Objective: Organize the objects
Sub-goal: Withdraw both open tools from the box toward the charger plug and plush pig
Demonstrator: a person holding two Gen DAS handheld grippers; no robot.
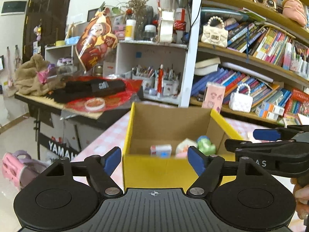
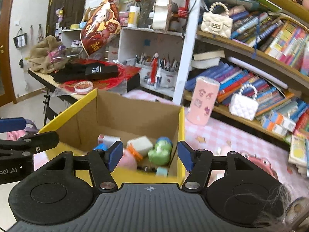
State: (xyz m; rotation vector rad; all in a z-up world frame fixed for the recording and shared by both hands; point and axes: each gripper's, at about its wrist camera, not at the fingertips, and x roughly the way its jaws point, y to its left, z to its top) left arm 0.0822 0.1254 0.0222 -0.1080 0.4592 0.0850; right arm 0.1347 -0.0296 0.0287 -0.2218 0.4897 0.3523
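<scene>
Yellow box (image 2: 181, 135) on pink-checked table (image 2: 222, 135)

We are in a lived-in home room: crammed bookshelves (image 1: 256, 44), pearl-handled handbags (image 2: 216, 22), pen pots (image 1: 154, 81) and a Yamaha keyboard (image 1: 61, 148).

Keyboard stand panel (image 1: 58, 148): "YAMAH", cut off
Left gripper (image 2: 8, 171) body: "bot.AI", partly cut off
Right gripper (image 1: 263, 163) body: "AS"
</scene>
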